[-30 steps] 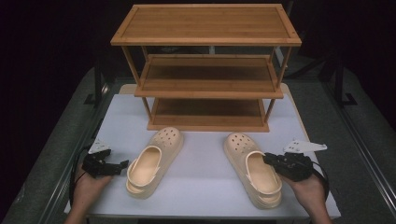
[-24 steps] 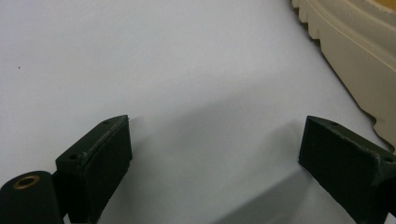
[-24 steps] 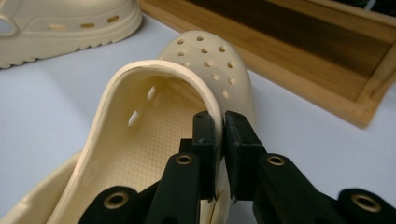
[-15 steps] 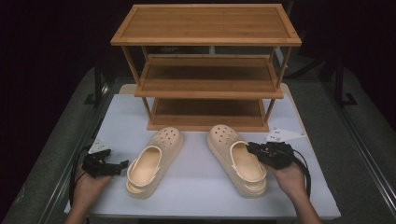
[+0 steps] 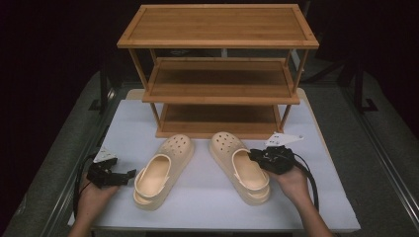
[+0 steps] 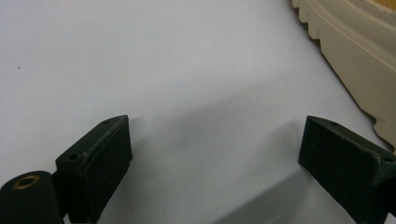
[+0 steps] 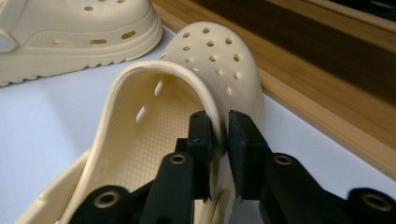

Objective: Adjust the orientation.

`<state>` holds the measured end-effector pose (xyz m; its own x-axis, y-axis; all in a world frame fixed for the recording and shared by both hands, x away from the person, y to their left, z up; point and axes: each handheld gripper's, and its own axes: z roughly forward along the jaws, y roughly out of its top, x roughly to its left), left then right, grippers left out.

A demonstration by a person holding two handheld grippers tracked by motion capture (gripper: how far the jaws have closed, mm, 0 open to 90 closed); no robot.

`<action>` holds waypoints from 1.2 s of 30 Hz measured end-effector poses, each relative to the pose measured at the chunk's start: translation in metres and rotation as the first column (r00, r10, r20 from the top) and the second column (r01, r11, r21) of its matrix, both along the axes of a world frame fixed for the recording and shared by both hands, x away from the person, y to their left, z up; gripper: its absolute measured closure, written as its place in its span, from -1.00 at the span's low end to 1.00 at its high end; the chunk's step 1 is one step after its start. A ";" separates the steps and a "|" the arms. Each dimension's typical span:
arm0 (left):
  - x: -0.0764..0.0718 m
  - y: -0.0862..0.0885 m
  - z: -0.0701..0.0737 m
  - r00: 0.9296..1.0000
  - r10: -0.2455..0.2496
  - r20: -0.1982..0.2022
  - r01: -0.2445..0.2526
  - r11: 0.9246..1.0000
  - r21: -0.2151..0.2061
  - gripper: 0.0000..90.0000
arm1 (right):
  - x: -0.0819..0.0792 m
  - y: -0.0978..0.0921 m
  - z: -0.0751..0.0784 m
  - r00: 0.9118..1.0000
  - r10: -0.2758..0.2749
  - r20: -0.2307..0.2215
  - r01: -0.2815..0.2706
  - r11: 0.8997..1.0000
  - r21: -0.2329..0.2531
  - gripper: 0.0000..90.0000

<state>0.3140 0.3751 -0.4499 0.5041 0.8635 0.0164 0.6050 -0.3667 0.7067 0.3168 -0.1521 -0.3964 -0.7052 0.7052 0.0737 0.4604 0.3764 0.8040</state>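
Two cream clogs lie on the white table in front of a three-tier wooden shoe rack (image 5: pixel 217 84). My right gripper (image 5: pixel 253 156) is shut on the right clog (image 5: pixel 239 165), its jaws pinching the rim of the clog's opening (image 7: pixel 218 128). The left clog (image 5: pixel 160 170) lies toes toward the rack, and its sole edge (image 6: pixel 359 51) appears at the upper right of the left gripper view. My left gripper (image 5: pixel 129 174) rests on the table just left of that clog's heel, open, with bare table between its pads (image 6: pixel 100 158).
The rack's bottom shelf edge (image 7: pixel 327 107) runs close behind the right clog's toe. A white table top (image 5: pixel 202 197) has free room in front of and between the clogs. Cables trail from both grippers toward the table's front edge.
My right gripper has carried the right clog leftward and toward the rack, closer to the left clog. The left gripper and left clog have stayed put.
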 end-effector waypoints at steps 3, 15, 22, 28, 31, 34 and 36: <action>0.000 0.000 0.000 1.000 -0.001 0.000 0.001 1.000 0.001 -0.81 | 0.001 -0.002 0.000 1.000 0.004 -0.008 -0.004 1.000 0.025 0.62; 0.002 -0.001 0.004 1.000 0.004 -0.014 -0.004 1.000 -0.005 -0.81 | 0.015 -0.002 -0.009 0.998 0.019 -0.063 -0.018 1.000 0.021 0.55; -0.005 -0.006 0.041 0.998 -0.037 0.055 0.040 0.998 -0.053 -0.80 | 0.016 -0.003 -0.009 0.998 0.019 -0.068 -0.017 0.999 0.030 0.57; -0.011 -0.018 0.067 0.990 -0.119 0.072 0.125 0.988 -0.088 -0.80 | 0.017 -0.003 -0.009 0.997 0.027 -0.074 -0.025 0.999 0.033 0.58; -0.013 -0.030 0.074 0.984 -0.158 0.085 0.166 0.980 -0.109 -0.80 | 0.017 -0.003 -0.009 0.997 0.027 -0.073 -0.025 0.999 0.034 0.58; -0.011 -0.043 0.075 0.976 -0.202 0.078 0.209 0.973 -0.096 -0.79 | 0.017 -0.004 -0.009 0.997 0.026 -0.075 -0.023 0.999 0.035 0.57; -0.010 -0.052 0.074 0.972 -0.224 0.072 0.230 0.970 -0.086 -0.79 | 0.017 -0.003 -0.009 0.997 0.026 -0.073 -0.023 0.999 0.034 0.57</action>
